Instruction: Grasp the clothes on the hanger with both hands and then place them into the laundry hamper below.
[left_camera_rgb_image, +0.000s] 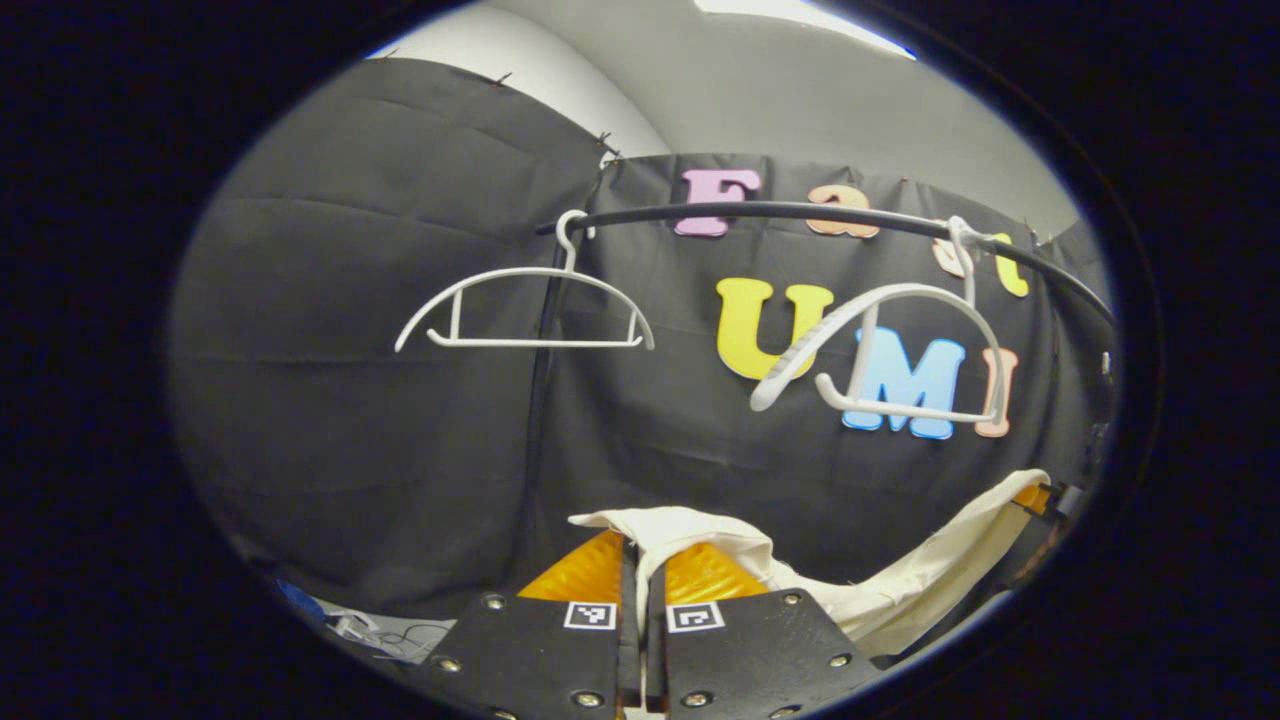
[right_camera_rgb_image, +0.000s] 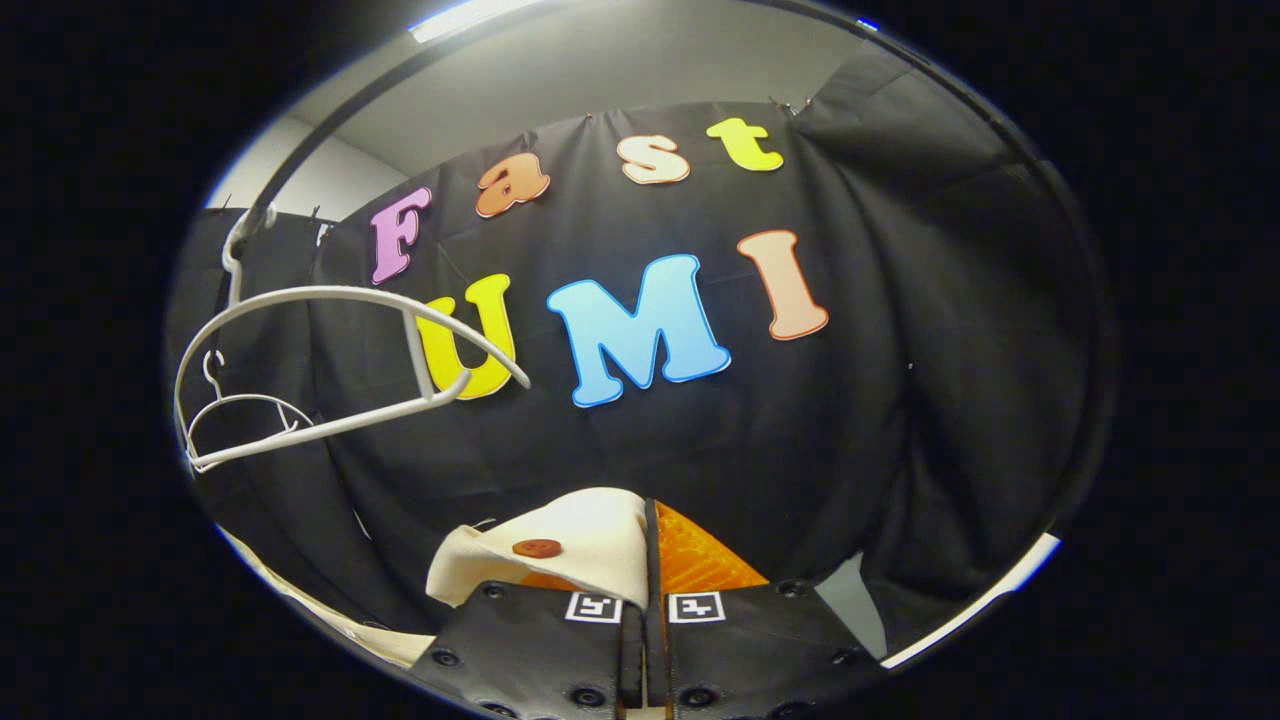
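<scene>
1. Between the two fingers of the left hand-held gripper (left_camera_rgb_image: 640, 585) a fold of the cream garment (left_camera_rgb_image: 900, 590) is pinched; jaws closed tight on the cloth; fabric runs from there off toward the far lower right of the left gripper view, where the other hand-held gripper holds its far end.
2. Right hand-held gripper (right_camera_rgb_image: 645, 560) likewise clenched on the garment (right_camera_rgb_image: 570, 550); a corner with a brown button (right_camera_rgb_image: 537, 548) drapes over its left finger.
3. Garment is off the hangers and hangs as a sagging span between both grippers, below the rail (left_camera_rgb_image: 800, 213); long axis runs gripper to gripper.
4. Two white hangers sit bare on the rail: the far hanger (left_camera_rgb_image: 525, 305) and the near hanger (left_camera_rgb_image: 890, 350), the latter tilted.
5. Key relation: laundry hamper is per the task below; I cannot place it from these views; judged next move is lowering both grippers together, keeping the span level, then releasing; neither hand is clearly nearer.
6. Risk, as a judgement: slack middle could snag the hamper rim if one side drops first.
7. Writing: square fiducial markers (left_camera_rgb_image: 590, 615) on the gripper bodies; no brand or label legible on the garment.
</scene>
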